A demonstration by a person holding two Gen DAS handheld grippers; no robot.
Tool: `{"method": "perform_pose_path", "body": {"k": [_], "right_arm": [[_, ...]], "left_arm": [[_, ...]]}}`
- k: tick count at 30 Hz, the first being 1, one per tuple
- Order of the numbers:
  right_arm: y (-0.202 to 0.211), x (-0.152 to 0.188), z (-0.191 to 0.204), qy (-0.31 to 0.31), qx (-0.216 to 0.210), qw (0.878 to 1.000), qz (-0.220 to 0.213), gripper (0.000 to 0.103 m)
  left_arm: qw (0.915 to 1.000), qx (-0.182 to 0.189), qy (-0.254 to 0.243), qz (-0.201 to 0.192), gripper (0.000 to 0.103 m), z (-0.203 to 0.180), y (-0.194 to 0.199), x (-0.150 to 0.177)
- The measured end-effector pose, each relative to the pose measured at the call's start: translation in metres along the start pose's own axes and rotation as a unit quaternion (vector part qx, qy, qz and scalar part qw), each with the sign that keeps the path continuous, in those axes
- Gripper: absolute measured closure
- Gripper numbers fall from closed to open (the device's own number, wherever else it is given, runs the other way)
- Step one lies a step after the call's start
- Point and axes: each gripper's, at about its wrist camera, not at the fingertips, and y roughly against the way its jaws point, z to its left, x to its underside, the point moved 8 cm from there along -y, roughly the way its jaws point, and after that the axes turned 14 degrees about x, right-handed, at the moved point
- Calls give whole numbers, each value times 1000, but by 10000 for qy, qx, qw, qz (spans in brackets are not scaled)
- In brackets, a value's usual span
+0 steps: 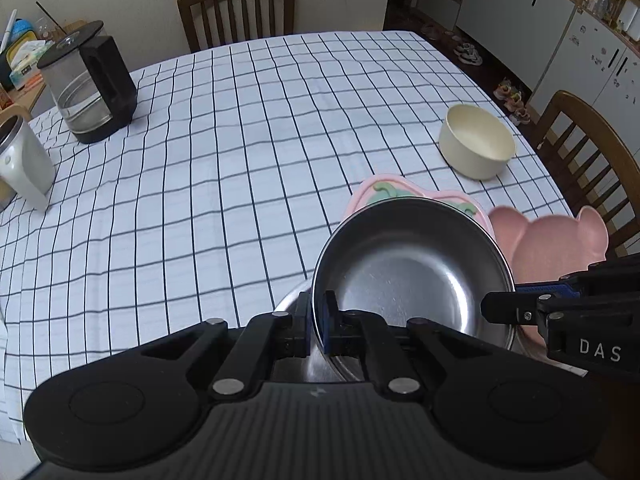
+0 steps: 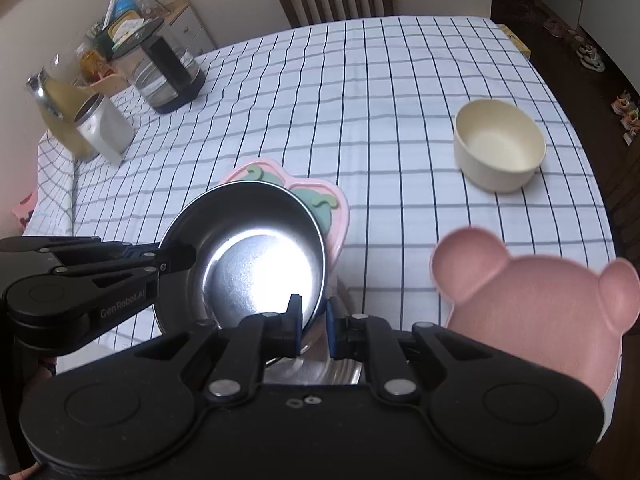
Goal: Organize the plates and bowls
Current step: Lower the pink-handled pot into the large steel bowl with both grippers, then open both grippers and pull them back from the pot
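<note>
Both pairs of fingers [image 1: 330, 320] pinch the steel bowl's [image 1: 408, 264] rim from opposite sides, left gripper [image 1: 316, 320] and right gripper [image 2: 314, 324] closed tight. Uneven lifting could tip it onto the pink flower plate [image 2: 336, 208].

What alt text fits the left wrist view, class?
Both tongs, left and right, grip a steel bowl by its rim above a checked tablecloth. Beyond lie pink plates, a cream bowl and a kettle.

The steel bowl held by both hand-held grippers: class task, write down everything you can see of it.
The steel bowl is round, shallow and shiny, with a thin rim and a flat base that glares brightly in the right wrist view. It is tilted, its inside facing the cameras. The left hand-held gripper pinches one side of its rim and the right hand-held gripper the opposite side. Behind it lies a pink plate.
</note>
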Motion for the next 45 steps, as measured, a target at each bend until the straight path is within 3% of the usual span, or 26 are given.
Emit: {"method": "perform_pose_path", "body": {"k": [17, 38, 45], "right_arm": [[-24, 48, 12, 44, 3, 9995, 311, 90], [-43, 58, 16, 158, 11, 9987, 490, 89], [-40, 54, 16, 115, -120, 9986, 497, 80]], "left_arm": [[9997, -78, 69, 213, 99, 9, -18, 40], [9990, -44, 104, 433, 99, 16, -35, 47], [9987, 6, 97, 502, 99, 16, -35, 45]]}}
